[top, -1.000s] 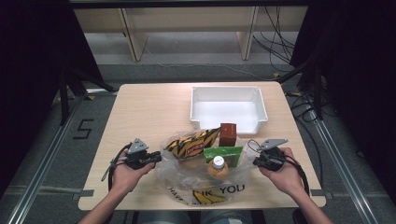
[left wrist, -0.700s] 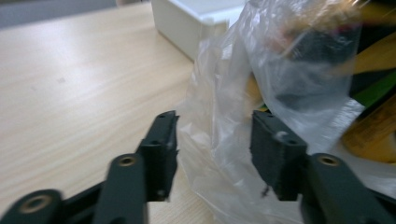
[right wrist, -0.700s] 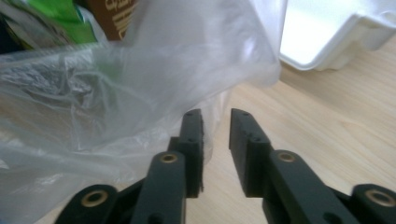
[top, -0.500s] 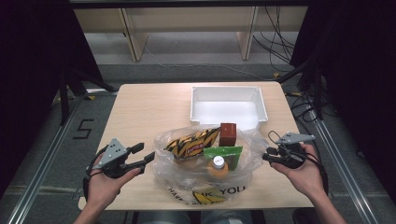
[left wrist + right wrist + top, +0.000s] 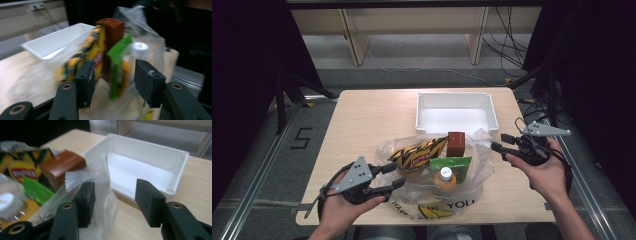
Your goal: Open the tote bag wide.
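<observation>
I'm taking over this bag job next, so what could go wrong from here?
The brown box and yellow snack packet lean at the plastic bag's open mouth beside the white tray and could topple out. Both claws, left and right, have just been opening with nothing gripped, so the limp film may slump over the orange bottle.

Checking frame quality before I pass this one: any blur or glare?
High view: sharp, dim surroundings. Left gripper view: motion blur smears the plastic bag and snack packet. Right gripper view: white tray fairly crisp, bag contents soft.
</observation>
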Motion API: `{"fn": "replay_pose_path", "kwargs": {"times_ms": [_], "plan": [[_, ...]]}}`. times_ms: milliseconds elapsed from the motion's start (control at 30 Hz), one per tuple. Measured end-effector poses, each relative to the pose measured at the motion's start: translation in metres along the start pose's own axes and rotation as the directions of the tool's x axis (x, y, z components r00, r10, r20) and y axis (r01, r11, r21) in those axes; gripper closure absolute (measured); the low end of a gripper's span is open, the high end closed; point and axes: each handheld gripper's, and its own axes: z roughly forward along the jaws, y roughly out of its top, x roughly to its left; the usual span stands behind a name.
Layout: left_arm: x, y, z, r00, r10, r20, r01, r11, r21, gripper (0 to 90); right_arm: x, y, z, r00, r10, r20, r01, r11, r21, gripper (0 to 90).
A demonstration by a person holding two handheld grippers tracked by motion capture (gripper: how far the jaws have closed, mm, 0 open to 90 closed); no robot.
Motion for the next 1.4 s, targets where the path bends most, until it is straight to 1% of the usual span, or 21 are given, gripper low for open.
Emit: {"fn": "replay_pose_path", "kwargs": {"times_ms": [167, 233, 300, 433, 467, 533, 633, 800, 867, 933, 967, 1000, 1067, 1100, 1133, 1200, 1233, 1267, 1333, 1367, 1400], "plan": [[-0.006, 0.000, 0.024, 0.9962, 0.022, 0.084, -0.027, 0.9977, 0.061, 47.2, 0.005, 0.013, 0.004, 0.9904, 0.083, -0.110, -0.091, 0.993, -0.074, 46.6], [-0.008, -0.001, 0.036, 0.9945, 0.025, 0.101, -0.033, 0.9961, 0.082, 46.4, 0.010, 0.016, 0.006, 0.9895, 0.083, -0.118, -0.092, 0.993, -0.069, 45.7], [-0.010, -0.003, 0.044, 0.9935, 0.034, 0.109, -0.045, 0.9945, 0.095, 46.3, 0.012, 0.017, 0.012, 0.9916, 0.030, -0.126, -0.041, 0.996, -0.085, 45.4], [-0.013, -0.009, 0.061, 0.9889, 0.046, 0.141, -0.065, 0.9886, 0.136, 49.5, 0.019, 0.014, 0.019, 0.9885, 0.012, -0.151, -0.014, 1.000, -0.017, 48.0], [-0.014, -0.011, 0.064, 0.9897, 0.022, 0.141, -0.044, 0.9879, 0.149, 51.3, 0.019, 0.012, 0.022, 0.9890, -0.005, -0.148, 0.004, 1.000, -0.009, 49.5], [-0.013, -0.016, 0.069, 0.9883, 0.023, 0.151, -0.048, 0.9844, 0.169, 56.7, 0.023, 0.007, 0.025, 0.9894, 0.006, -0.145, -0.003, 1.000, 0.024, 53.2], [-0.012, -0.021, 0.073, 0.9873, 0.002, 0.159, -0.033, 0.9810, 0.191, 64.5, 0.022, 0.002, 0.028, 0.9897, -0.029, -0.140, 0.036, 0.998, 0.045, 66.0], [-0.011, -0.029, 0.080, 0.9843, -0.046, 0.170, 0.006, 0.9733, 0.229, 77.1, 0.026, -0.006, 0.032, 0.9872, -0.018, -0.159, 0.040, 0.990, 0.136, 89.5], [-0.011, -0.033, 0.083, 0.9810, -0.076, 0.178, 0.033, 0.9717, 0.234, 81.9, 0.026, -0.008, 0.035, 0.9881, -0.039, -0.149, 0.063, 0.985, 0.159, 90.0], [-0.012, -0.037, 0.085, 0.9793, -0.090, 0.181, 0.044, 0.9685, 0.245, 84.6, 0.028, -0.011, 0.038, 0.9895, -0.022, -0.143, 0.049, 0.981, 0.190, 90.0], [-0.012, -0.039, 0.087, 0.9771, -0.100, 0.188, 0.051, 0.9670, 0.250, 85.6, 0.024, -0.012, 0.040, 0.9872, -0.090, -0.131, 0.114, 0.976, 0.183, 90.0], [-0.012, -0.041, 0.088, 0.9779, -0.101, 0.183, 0.053, 0.9666, 0.251, 86.4, 0.026, -0.014, 0.041, 0.9912, -0.053, -0.121, 0.078, 0.975, 0.207, 90.0], [-0.012, -0.045, 0.091, 0.9751, -0.113, 0.191, 0.059, 0.9619, 0.267, 87.0, 0.024, -0.018, 0.045, 0.9910, -0.075, -0.110, 0.099, 0.968, 0.230, 90.0], [-0.012, -0.047, 0.092, 0.9753, -0.121, 0.185, 0.066, 0.9579, 0.279, 87.2, 0.023, -0.021, 0.048, 0.9938, -0.064, -0.091, 0.083, 0.972, 0.219, 90.0], [-0.012, -0.050, 0.093, 0.9739, -0.133, 0.184, 0.077, 0.9558, 0.284, 87.3, 0.022, -0.023, 0.048, 0.9929, -0.080, -0.088, 0.100, 0.963, 0.249, 90.0], [-0.012, -0.054, 0.096, 0.9750, -0.137, 0.175, 0.082, 0.9537, 0.289, 87.4, 0.020, -0.028, 0.054, 0.9958, -0.049, -0.077, 0.067, 0.968, 0.243, 90.0], [-0.012, -0.056, 0.096, 0.9758, -0.131, 0.175, 0.074, 0.9522, 0.296, 87.4, 0.017, -0.029, 0.055, 0.9951, -0.064, -0.075, 0.083, 0.954, 0.288, 90.0], [-0.011, -0.058, 0.098, 0.9762, -0.114, 0.184, 0.055, 0.9533, 0.297, 87.4, 0.015, -0.033, 0.059, 0.9955, -0.065, -0.068, 0.082, 0.958, 0.275, 90.0], [-0.011, -0.062, 0.100, 0.9763, -0.122, 0.179, 0.061, 0.9480, 0.313, 87.2, 0.011, -0.041, 0.066, 0.9965, -0.058, -0.060, 0.073, 0.951, 0.300, 90.0], [-0.011, -0.065, 0.102, 0.9763, -0.118, 0.181, 0.056, 0.9466, 0.318, 86.8, 0.009, -0.041, 0.066, 0.9964, -0.055, -0.065, 0.073, 0.940, 0.332, 90.0], [-0.011, -0.067, 0.103, 0.9782, -0.119, 0.170, 0.058, 0.9434, 0.327, 86.5, 0.007, -0.045, 0.070, 0.9964, -0.059, -0.061, 0.076, 0.942, 0.326, 90.0]]}}
